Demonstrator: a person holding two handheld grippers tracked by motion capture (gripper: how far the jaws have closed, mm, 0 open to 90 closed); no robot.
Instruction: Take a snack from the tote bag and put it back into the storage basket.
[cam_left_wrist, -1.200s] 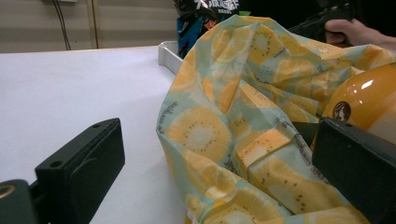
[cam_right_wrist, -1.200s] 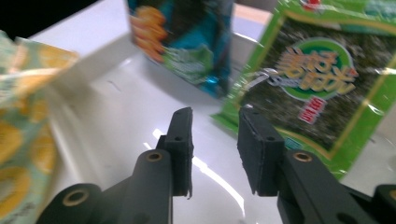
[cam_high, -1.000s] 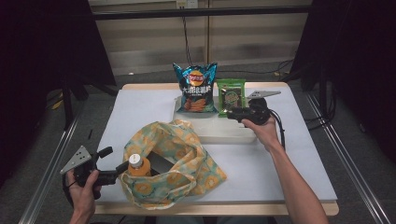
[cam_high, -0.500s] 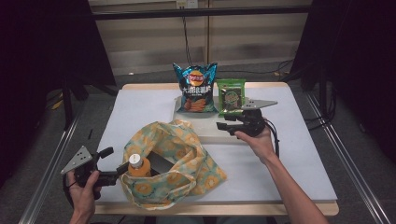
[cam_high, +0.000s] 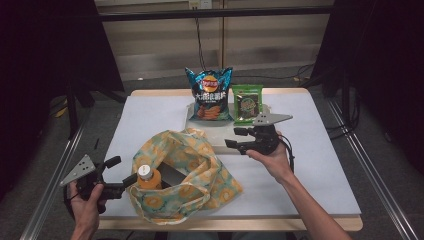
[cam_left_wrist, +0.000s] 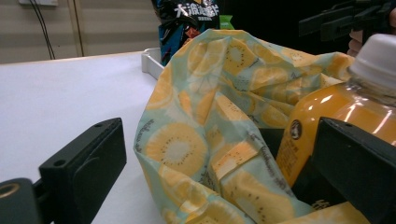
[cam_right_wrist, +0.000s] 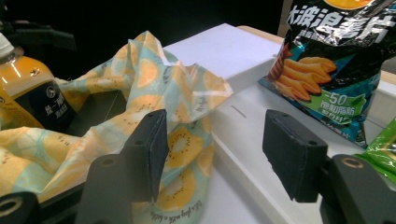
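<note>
Gaping empty, the right tongs (cam_high: 239, 138) hover beside the bag (cam_high: 192, 172); left tongs (cam_high: 120, 172) seemingly pinch its rim.

the bag (cam_high: 192, 175) is soft printed cloth, matt and creased, with a stitched hem. the bottle (cam_left_wrist: 343, 114) in it is clear glossy plastic with a smooth matt white cap and a dark printed label. the chip bag (cam_high: 210, 94) at the far side is shiny crinkled foil film; the green packet (cam_high: 247, 104) to its right is glossy film too. the tray (cam_right_wrist: 261, 154) under them looks like smooth matt white plastic. the table (cam_high: 320, 165) has a pale matt top with a light wooden edge. the right gripper (cam_right_wrist: 212, 149) has matt black plastic jaws with slightly rough pads.
</note>
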